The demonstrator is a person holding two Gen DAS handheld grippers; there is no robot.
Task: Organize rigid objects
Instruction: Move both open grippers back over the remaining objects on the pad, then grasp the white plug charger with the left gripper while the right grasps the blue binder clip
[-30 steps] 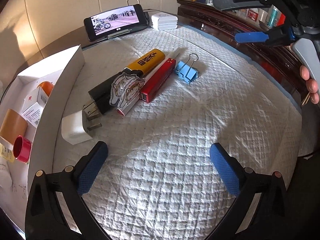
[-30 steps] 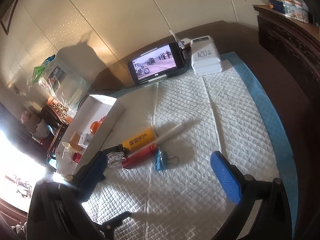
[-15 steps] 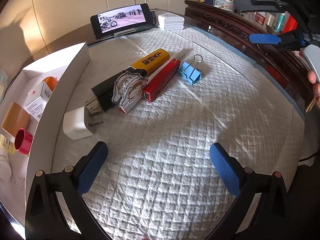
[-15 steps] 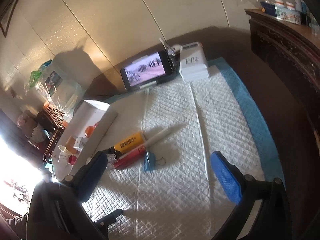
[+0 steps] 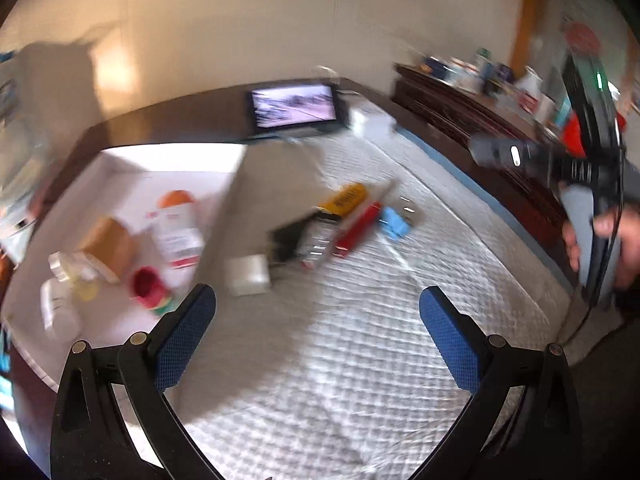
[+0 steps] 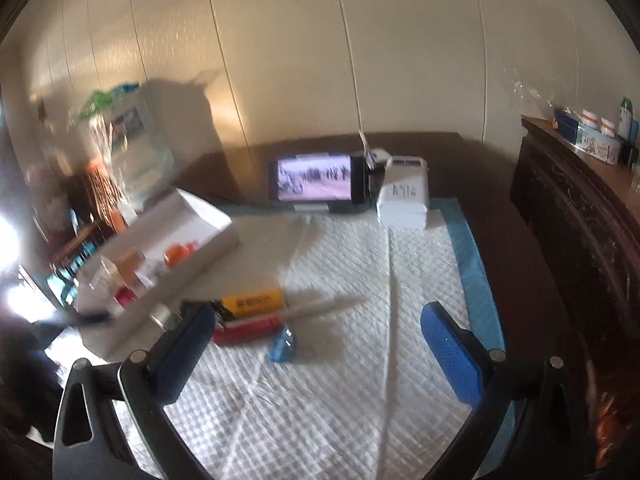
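Two handheld grippers, both empty: left gripper [image 5: 318, 330] with blue-padded fingers spread wide above the white quilted pad [image 5: 360, 360]; right gripper [image 6: 316, 344] likewise spread, nothing between its pads. Ahead of the left gripper, lying loose on the pad in a tight cluster: white plug adapter [image 5: 247, 280] nearest; black charger block [image 5: 289, 236] just beyond; flat printed figure tag [image 5: 318, 240]; yellow lighter [image 5: 345, 198]; red lighter [image 5: 358, 229]; white pen [image 6: 320, 307], partly behind the lighters; blue binder clip [image 5: 396, 224] on the far right of the group. To the left of the cluster, open white cardboard box [image 5: 236, 200] already holding an orange-capped item, a brown cylinder, a red cap and small bottles, blurred. Beyond, propped phone [image 6: 318, 178] and white power bank [image 6: 404, 198]. Progress judged partial: several pieces boxed, about seven left on the pad, none gripped yet.
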